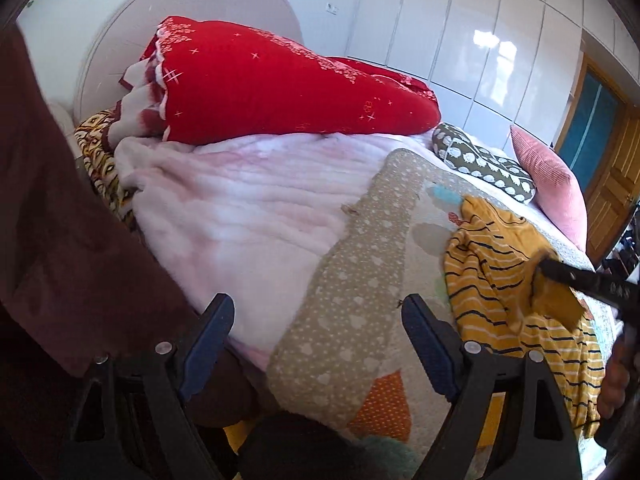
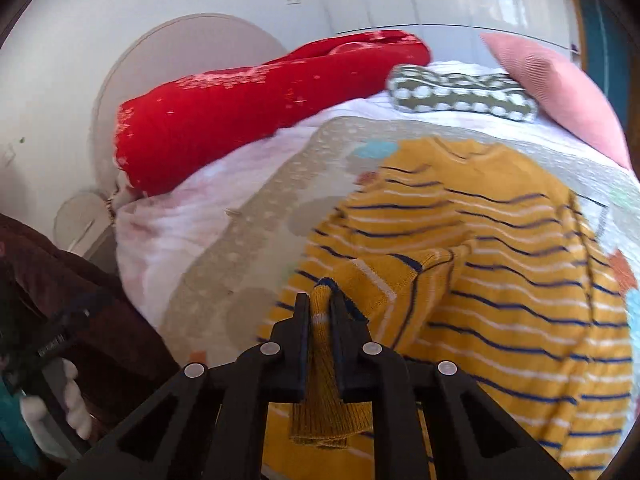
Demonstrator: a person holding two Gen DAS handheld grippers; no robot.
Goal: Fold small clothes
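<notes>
Mustard-yellow knit with navy and white stripes, that's the top (image 2: 500,280) being worked on, and it's lying crumpled on a patterned quilt (image 1: 352,280) spread over the bed.

Going left to right in the left wrist view: a dark brown sleeve (image 1: 52,220) fills the space left of the fingers. Ahead of the left finger there's a fluffy pink blanket (image 1: 240,208), with a rolled red blanket (image 1: 280,88) sitting behind it against a pale rounded headboard (image 1: 128,40). The left gripper (image 1: 318,316) has its fingers spread wide with nothing between them, just the pink blanket and the beige dotted quilt showing through the gap. Right of the right finger is the top, and the right gripper comes in from the far right edge as a black bar on its fabric. Farther back on that side are an olive dotted cushion (image 1: 480,160) and a pink pillow (image 1: 552,184).

Right wrist view, same order: the sleeve again at lower left, then the red blanket up ahead and left of the fingers. The right gripper (image 2: 320,300) is clamped tight on a bunched fold of the top, with a ribbed edge hanging down between the fingers toward the camera. Rest of the top spreads ahead and right of the fingers. It's a bit motion-blurred.
</notes>
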